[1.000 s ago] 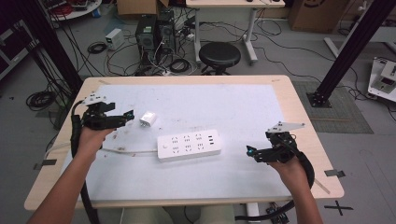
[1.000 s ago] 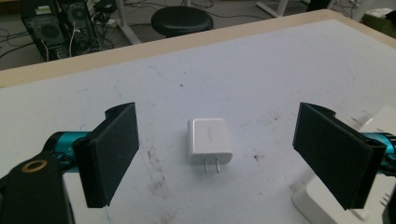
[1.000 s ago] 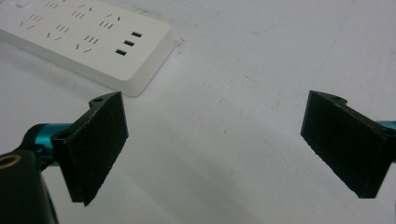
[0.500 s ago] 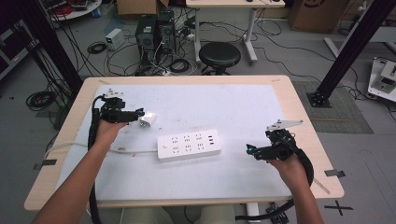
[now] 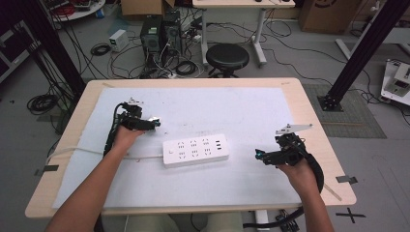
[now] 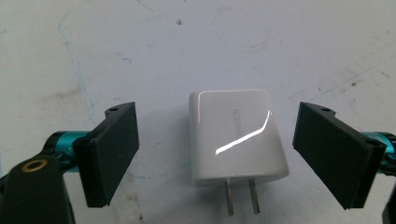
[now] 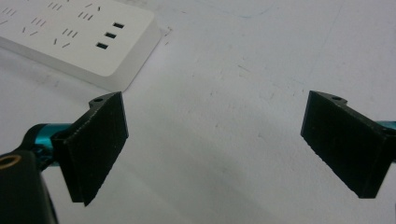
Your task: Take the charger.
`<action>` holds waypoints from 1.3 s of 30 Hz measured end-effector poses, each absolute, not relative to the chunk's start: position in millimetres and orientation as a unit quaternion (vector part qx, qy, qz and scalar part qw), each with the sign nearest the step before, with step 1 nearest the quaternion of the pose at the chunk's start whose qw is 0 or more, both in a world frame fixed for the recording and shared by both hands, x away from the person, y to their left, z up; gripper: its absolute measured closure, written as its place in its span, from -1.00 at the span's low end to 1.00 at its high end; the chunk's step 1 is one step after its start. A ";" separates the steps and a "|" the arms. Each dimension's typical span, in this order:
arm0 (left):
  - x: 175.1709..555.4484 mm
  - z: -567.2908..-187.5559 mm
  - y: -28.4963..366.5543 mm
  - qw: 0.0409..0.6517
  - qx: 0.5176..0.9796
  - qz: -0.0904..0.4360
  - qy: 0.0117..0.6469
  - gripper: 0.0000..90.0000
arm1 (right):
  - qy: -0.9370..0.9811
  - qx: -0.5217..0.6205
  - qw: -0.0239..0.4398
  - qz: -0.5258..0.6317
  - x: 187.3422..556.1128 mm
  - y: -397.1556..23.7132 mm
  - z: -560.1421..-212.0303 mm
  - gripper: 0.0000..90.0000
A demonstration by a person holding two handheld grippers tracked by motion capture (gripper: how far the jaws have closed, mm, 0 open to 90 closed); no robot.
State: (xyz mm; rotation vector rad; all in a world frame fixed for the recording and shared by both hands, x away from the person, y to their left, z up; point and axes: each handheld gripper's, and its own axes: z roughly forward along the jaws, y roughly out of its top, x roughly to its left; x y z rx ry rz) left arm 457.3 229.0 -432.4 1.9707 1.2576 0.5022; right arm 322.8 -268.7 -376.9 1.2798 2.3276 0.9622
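Lying flat on the white mat (image 5: 251, 111), a small white charger (image 6: 237, 135) sits between the spread jaws of the left gripper (image 6: 217, 154), with bare mat on both sides of it and neither pad touching. Its two metal prongs (image 6: 240, 196) point back toward the gripper, and its glossy top carries a bright glare streak and faint grey lettering too pale to read in full. From the high view the charger (image 5: 155, 122) is just a bright speck at the tip of the left gripper (image 5: 153, 123), toward the table's left half and well in from the mat's edges.

Just to its right lies the white power strip (image 5: 195, 150), its cord (image 5: 82, 152) running off toward the table's left edge and passing under the person's left forearm (image 5: 96, 188), which hides part of it. Open mat stretches beyond the strip toward the far edge.

The right gripper (image 5: 257, 155) hovers near the table's right side, close to the strip's end but apart from it. Its jaws stand wide over bare mat with nothing between them. In the right gripper view the power strip (image 7: 79, 35) is cut off by the frame's top and left, showing three dark slots and some socket holes.
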 end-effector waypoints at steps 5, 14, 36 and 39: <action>460.3 -439.5 229.5 0.356 0.771 0.186 0.494 -0.68 | 0.814 0.448 0.156 0.335 323.4 -268.5 -377.7 -0.84; 461.8 -445.6 225.3 0.342 0.782 0.179 0.490 -0.60 | 0.814 0.448 0.158 0.335 322.9 -268.8 -378.1 -0.84; 452.1 -446.9 229.3 0.363 0.779 0.185 0.477 -0.06 | 0.812 0.453 0.156 0.334 319.5 -271.2 -382.8 -0.84; 451.2 -446.5 229.9 0.366 0.777 0.188 0.477 -0.06 | 0.811 0.454 0.155 0.335 319.1 -272.5 -383.4 -0.83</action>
